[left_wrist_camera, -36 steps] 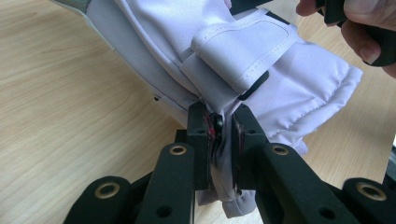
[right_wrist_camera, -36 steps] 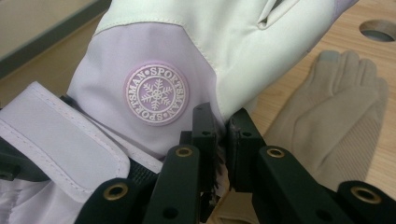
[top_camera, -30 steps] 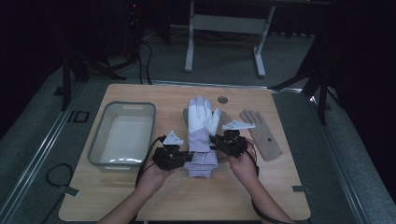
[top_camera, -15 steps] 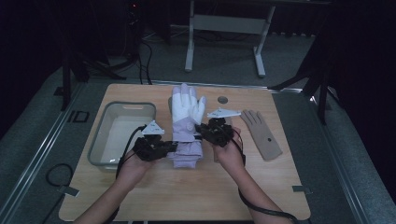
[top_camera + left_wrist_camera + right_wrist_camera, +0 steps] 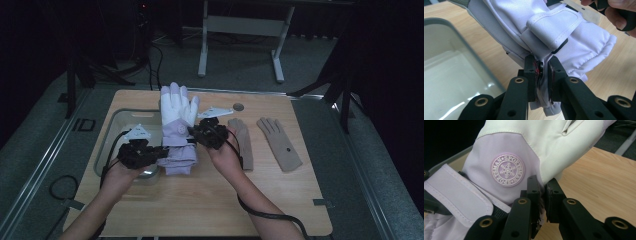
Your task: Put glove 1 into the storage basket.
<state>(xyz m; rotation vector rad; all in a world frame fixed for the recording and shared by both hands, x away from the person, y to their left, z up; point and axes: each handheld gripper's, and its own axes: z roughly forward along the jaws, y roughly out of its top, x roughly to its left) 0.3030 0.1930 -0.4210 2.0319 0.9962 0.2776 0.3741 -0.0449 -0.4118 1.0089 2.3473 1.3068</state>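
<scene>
A white and lilac ski glove (image 5: 178, 126) is held off the table between both grippers, fingers pointing away from me. My left gripper (image 5: 158, 152) is shut on the cuff's left edge; in the left gripper view the fabric (image 5: 564, 37) is pinched between the jaws (image 5: 542, 62). My right gripper (image 5: 195, 134) is shut on the glove's right side. In the right gripper view the jaws (image 5: 542, 183) clamp the edge just below a round snowflake badge (image 5: 507, 170). The glove's left part hangs over the rim of a clear plastic bin (image 5: 106, 142).
Two beige gloves (image 5: 242, 142) (image 5: 280, 144) lie flat on the wooden table (image 5: 210, 200) to the right of my right hand. A small round disc (image 5: 238, 106) sits near the far edge. The bin's wall (image 5: 461, 47) stands close to the left of my left gripper.
Both grippers have carried the ski glove to the left, from the table's middle to the bin's right rim. A second beige glove now shows where the right hand was.
</scene>
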